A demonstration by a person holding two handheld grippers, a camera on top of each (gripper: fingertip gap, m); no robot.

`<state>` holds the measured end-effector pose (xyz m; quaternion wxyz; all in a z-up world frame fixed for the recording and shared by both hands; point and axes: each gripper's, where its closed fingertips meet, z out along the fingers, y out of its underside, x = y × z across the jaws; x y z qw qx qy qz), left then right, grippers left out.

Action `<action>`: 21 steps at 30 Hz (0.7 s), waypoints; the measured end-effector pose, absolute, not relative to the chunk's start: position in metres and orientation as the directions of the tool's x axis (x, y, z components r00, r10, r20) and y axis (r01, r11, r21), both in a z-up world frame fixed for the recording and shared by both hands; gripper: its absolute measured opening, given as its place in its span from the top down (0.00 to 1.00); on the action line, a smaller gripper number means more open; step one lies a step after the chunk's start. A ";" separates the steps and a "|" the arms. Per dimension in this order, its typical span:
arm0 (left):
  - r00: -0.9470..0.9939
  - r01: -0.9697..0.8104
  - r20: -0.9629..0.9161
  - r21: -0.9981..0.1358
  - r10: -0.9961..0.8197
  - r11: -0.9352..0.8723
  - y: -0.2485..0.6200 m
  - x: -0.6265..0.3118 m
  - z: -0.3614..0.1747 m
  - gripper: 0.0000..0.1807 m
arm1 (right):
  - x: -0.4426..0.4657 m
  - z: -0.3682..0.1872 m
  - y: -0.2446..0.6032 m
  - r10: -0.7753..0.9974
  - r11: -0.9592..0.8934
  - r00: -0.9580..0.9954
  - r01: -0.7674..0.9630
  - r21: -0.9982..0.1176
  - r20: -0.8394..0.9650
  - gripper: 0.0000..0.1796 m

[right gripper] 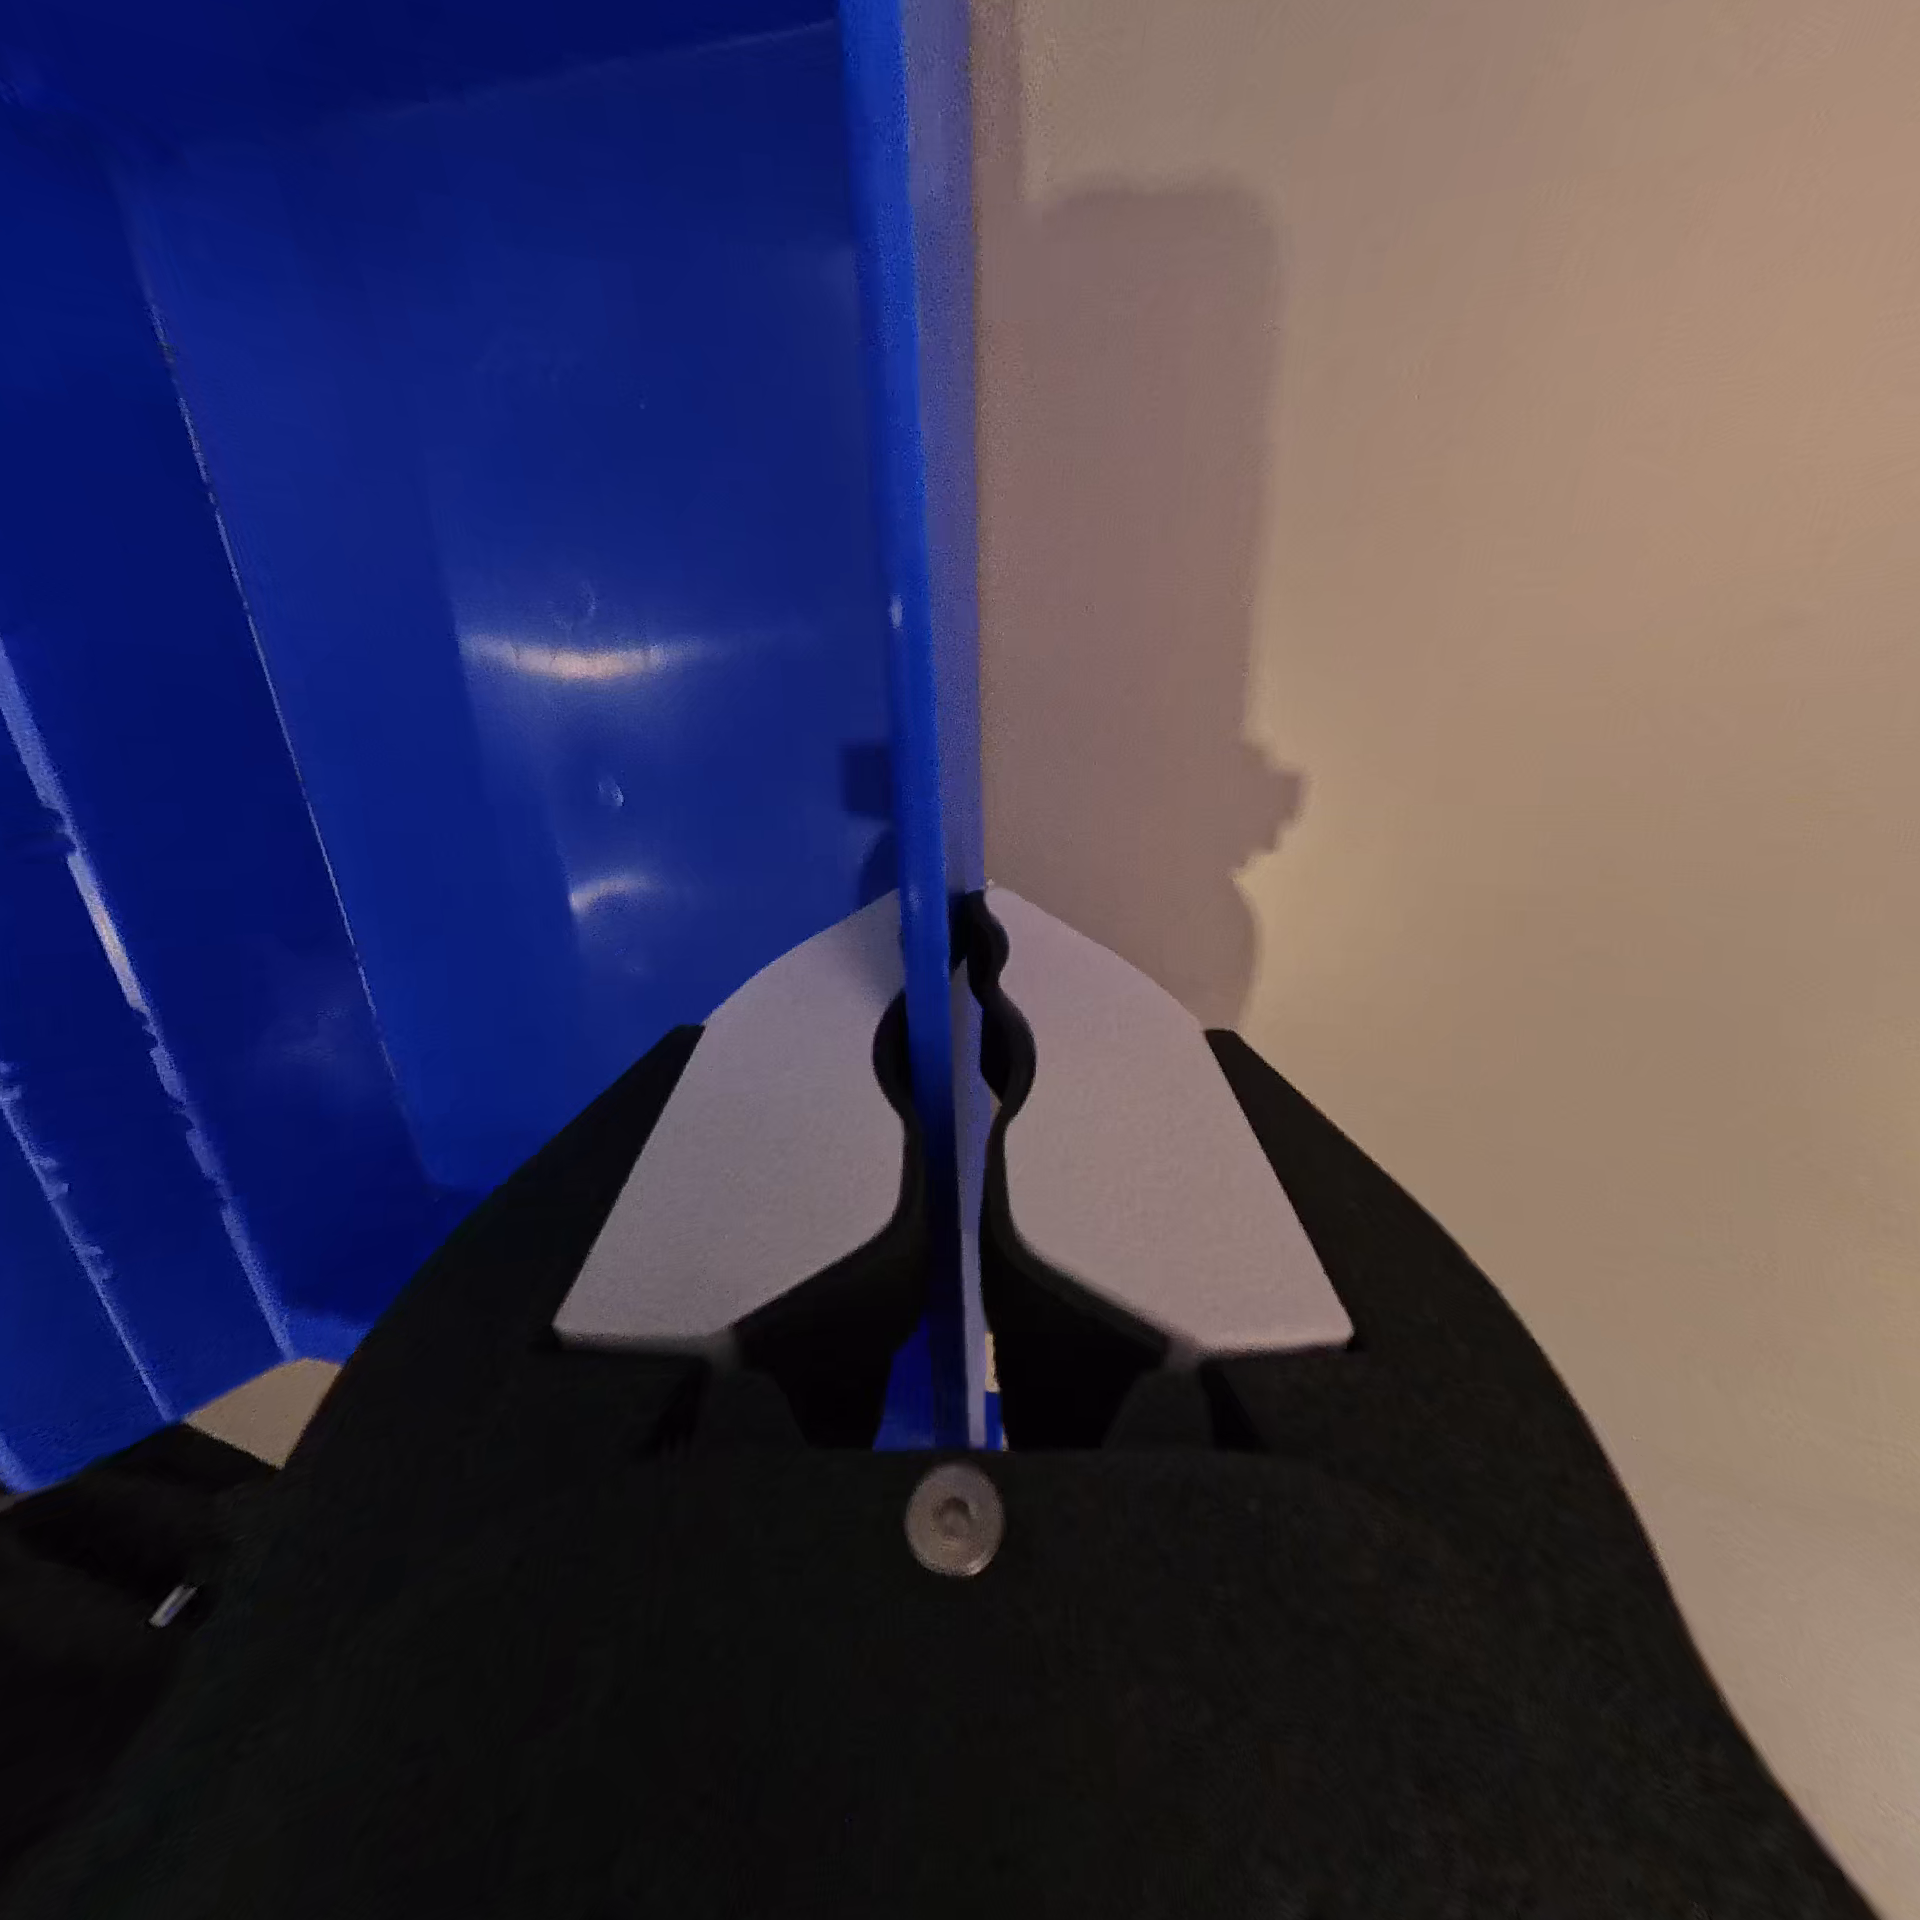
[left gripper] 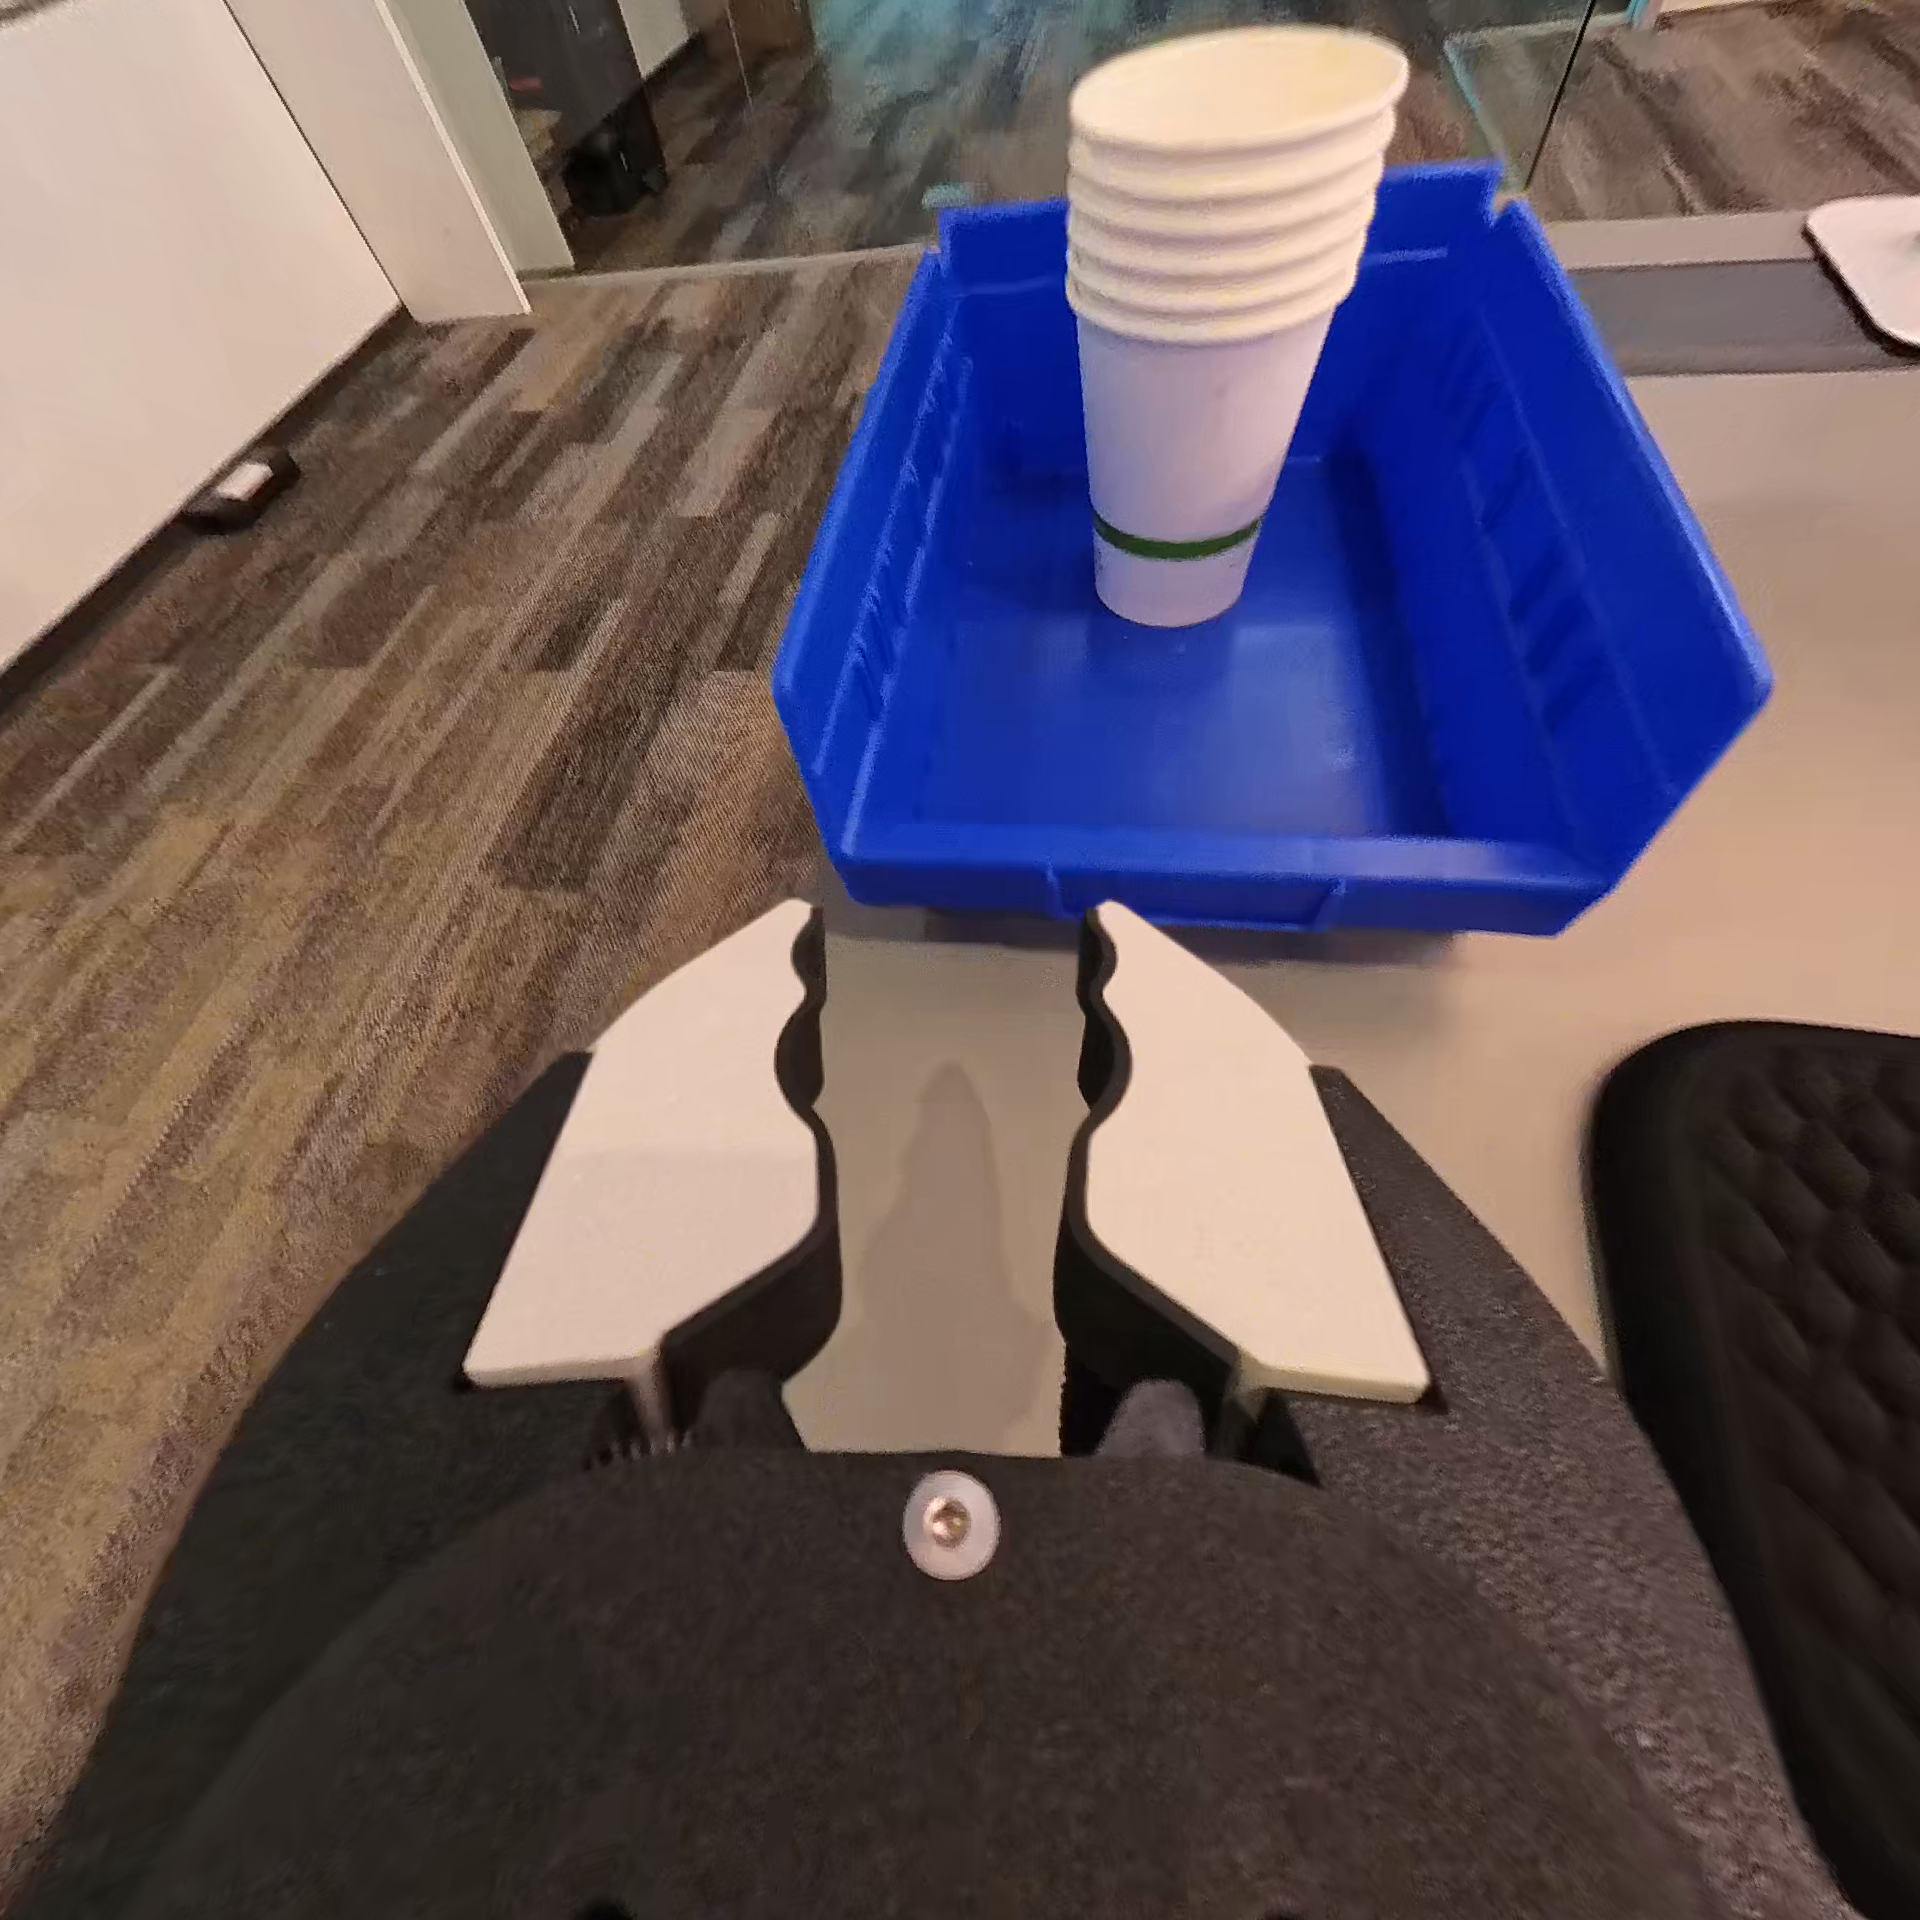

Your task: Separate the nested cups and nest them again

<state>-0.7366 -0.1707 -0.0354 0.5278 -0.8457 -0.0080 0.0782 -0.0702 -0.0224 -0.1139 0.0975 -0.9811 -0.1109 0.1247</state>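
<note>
While the right gripper [right gripper: 951, 925] pinches the blue bin's side wall [right gripper: 914, 520], the left gripper [left gripper: 951, 920] hangs agape w/ nothing in it, short of the bin's near rim.

Cup stack [left gripper: 1205, 343] stands upright inside the bin [left gripper: 1299, 769], toward the back, dead ahead & a touch right of the left fingers; long axis vertical, rims up, leaning slightly. Left is the free one, so prob. it goes fwd over the rim for the top cup. Table [left gripper: 1714, 582] under it all; black mat [left gripper: 1787, 1351] on the right.

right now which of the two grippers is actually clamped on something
The right gripper: it is shut on the blue bin's side wall. The left gripper is open and empty above the table, short of the bin.
</note>
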 end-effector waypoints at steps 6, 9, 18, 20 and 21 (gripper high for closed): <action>0.986 -0.044 -0.112 -0.883 0.120 -0.467 -0.187 -0.723 -0.048 0.74 | 0.051 -0.115 -0.034 0.120 -0.968 0.967 0.063 -0.243 -0.227 0.97; 0.984 -0.041 -0.116 -0.887 0.136 -0.461 -0.190 -0.716 -0.044 0.74 | 0.112 -0.116 -0.045 0.089 -0.968 0.975 0.036 -0.247 -0.205 0.97; 0.971 -0.072 -0.172 -0.874 0.166 -0.481 -0.191 -0.684 -0.035 0.74 | 0.263 -0.118 -0.084 -0.021 -0.971 0.976 -0.071 -0.230 -0.215 0.98; 0.967 -0.086 -0.188 -0.873 0.169 -0.480 -0.188 -0.677 -0.034 0.75 | 0.285 -0.118 -0.091 -0.022 -0.970 0.978 -0.071 -0.231 -0.209 0.97; 0.966 -0.092 -0.195 -0.872 0.170 -0.480 -0.186 -0.673 -0.034 0.75 | 0.295 -0.119 -0.095 -0.034 -0.969 0.976 -0.084 -0.231 -0.213 0.97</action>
